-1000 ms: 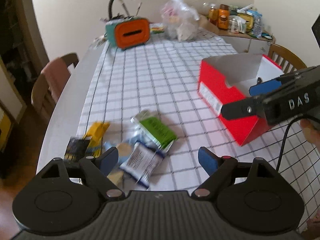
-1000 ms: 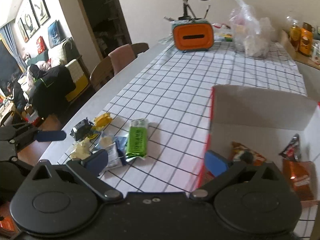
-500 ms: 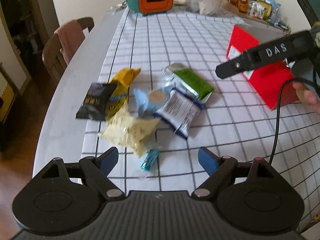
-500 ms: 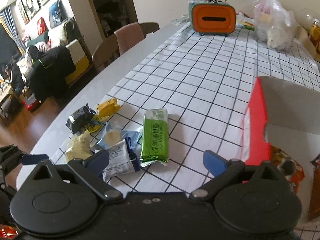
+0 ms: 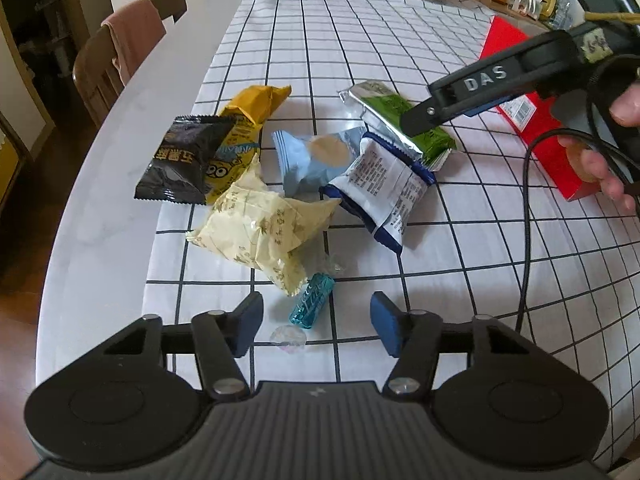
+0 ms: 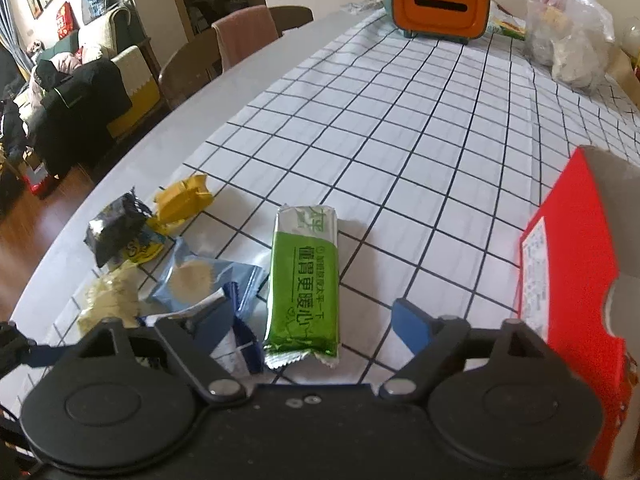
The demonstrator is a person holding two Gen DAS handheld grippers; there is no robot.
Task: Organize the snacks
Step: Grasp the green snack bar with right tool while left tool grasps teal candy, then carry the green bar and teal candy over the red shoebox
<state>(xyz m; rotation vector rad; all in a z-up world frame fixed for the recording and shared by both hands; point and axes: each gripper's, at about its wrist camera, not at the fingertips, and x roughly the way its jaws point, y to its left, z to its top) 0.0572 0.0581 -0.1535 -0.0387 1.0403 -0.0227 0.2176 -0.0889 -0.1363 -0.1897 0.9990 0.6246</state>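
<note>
Several snack packets lie in a loose pile on the checked tablecloth: a green bar [image 6: 306, 280] [image 5: 404, 120], a white-and-blue packet [image 5: 384, 184], a pale blue packet [image 5: 316, 160], a cream packet [image 5: 260, 228], a black packet [image 5: 184, 160], a yellow packet [image 5: 248, 120] and a small teal candy [image 5: 312, 306]. My left gripper [image 5: 312, 326] is open, just in front of the teal candy. My right gripper [image 6: 312, 320] is open, its jaws on either side of the green bar's near end. The red box [image 6: 572, 264] stands to the right.
An orange and teal box [image 6: 438, 4] and a plastic bag [image 6: 568, 36] stand at the far end of the table. Chairs [image 5: 120, 52] line the left edge. A cable [image 5: 528, 208] hangs from the right gripper over the cloth.
My left gripper has moved closer to the pile's near side, by the teal candy. My right gripper has moved left from the red box and down over the green bar.
</note>
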